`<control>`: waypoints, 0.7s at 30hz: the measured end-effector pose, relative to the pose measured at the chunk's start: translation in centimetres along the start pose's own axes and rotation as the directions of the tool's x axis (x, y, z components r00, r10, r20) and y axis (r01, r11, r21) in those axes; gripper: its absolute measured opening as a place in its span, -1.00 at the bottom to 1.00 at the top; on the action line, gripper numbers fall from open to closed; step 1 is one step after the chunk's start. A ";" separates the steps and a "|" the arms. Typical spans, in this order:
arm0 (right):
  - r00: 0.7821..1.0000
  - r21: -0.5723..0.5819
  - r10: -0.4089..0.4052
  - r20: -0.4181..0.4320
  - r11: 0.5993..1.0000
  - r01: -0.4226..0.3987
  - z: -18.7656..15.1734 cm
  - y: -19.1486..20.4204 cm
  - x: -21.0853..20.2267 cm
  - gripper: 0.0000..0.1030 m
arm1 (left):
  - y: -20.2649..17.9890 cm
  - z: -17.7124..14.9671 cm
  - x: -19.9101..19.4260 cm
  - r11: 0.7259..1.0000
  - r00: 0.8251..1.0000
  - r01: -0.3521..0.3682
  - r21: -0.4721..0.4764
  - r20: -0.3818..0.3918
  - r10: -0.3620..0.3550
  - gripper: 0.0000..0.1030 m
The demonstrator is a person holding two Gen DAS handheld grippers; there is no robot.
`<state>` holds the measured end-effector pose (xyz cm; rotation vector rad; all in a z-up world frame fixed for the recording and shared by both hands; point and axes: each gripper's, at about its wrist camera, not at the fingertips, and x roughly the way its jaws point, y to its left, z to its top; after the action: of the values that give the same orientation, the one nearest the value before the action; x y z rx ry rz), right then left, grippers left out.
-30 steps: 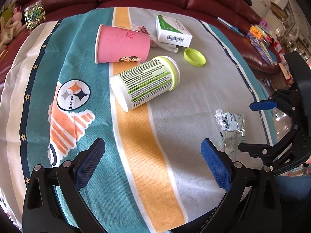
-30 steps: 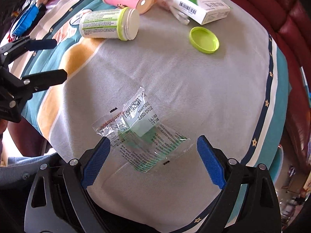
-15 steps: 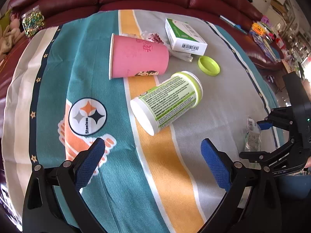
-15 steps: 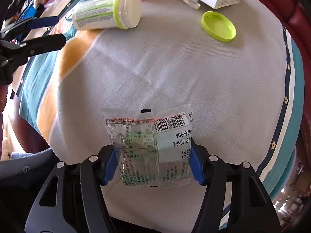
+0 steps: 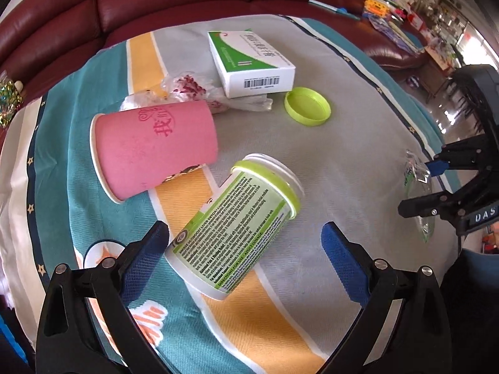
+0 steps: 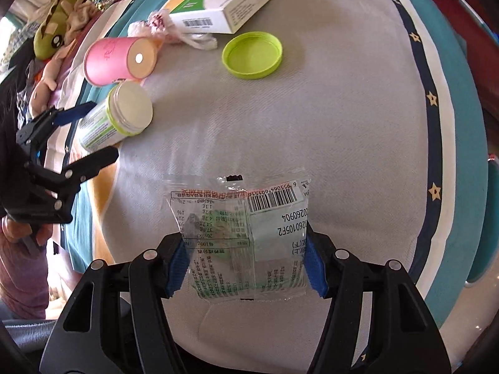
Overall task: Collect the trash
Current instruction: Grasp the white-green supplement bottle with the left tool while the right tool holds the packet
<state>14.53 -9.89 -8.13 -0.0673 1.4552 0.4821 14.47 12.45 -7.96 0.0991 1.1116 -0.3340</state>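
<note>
My right gripper [image 6: 246, 249] is shut on a clear plastic wrapper [image 6: 243, 233] with a barcode; both blue pads press its side edges. In the left wrist view that gripper [image 5: 433, 184] and the wrapper [image 5: 414, 174] show at the right edge. My left gripper [image 5: 243, 233] stands open over a lying white bottle with a green label [image 5: 237, 227]; the bottle's base lies between the fingers, close to the left pad. A pink paper cup [image 5: 156, 146] lies on its side beside the bottle. A green lid [image 5: 307, 106] lies apart on the cloth.
A white and green box [image 5: 249, 59] and a crumpled plastic bag [image 5: 193, 88] lie at the far side of the striped cloth [image 5: 343, 162]. A dark red sofa [image 5: 187, 0] curves behind. Plush toys [image 6: 53, 37] lie at the cloth's far left.
My right gripper closed on the flat wrapper and now holds it by its edges. My left gripper slid over and rolled, bringing the bottle between its fingers.
</note>
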 end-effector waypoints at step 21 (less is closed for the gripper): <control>0.999 0.111 0.013 0.053 0.994 -0.019 -1.3 -2.5 -0.8 0.16 | -1.8 0.3 2.2 0.998 0.995 0.007 -0.058 -0.103 -0.013 0.03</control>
<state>14.18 -12.75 -8.11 0.0456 1.4300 0.4117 15.03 10.25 -9.63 0.0599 1.2234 -0.3084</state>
